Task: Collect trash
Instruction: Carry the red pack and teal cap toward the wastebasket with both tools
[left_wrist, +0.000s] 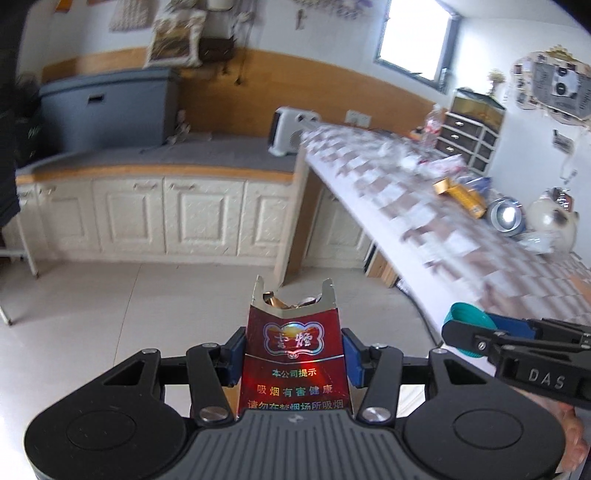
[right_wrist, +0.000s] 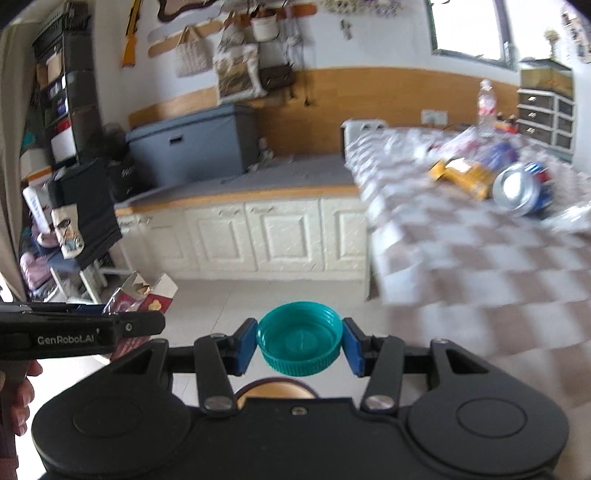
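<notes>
- Left gripper (left_wrist: 293, 352) squeezes a red cigarette pack (left_wrist: 293, 354) between its blue pads, jaws about half open around it. The pack's torn top sticks up, with bits of foil inside.
- Right gripper (right_wrist: 300, 341) pinches a teal bottle cap (right_wrist: 300, 338) by its round sides (only two small spots touch the pads).
- The cap could pop out, because round ridged plastic is slippery. It would probably roll away on the tiled floor (left_wrist: 110, 295).
- The foil bits could fall out if the pack tips over.
- The two grippers are close together, so they could bump.
- The checkered table (right_wrist: 480, 258) edge is just beside the right gripper. More trash lies on it: a yellow box (right_wrist: 465, 175) and a squashed can (right_wrist: 521, 190).
- Open floor lies ahead, up to the white cabinets (left_wrist: 147, 214).
</notes>
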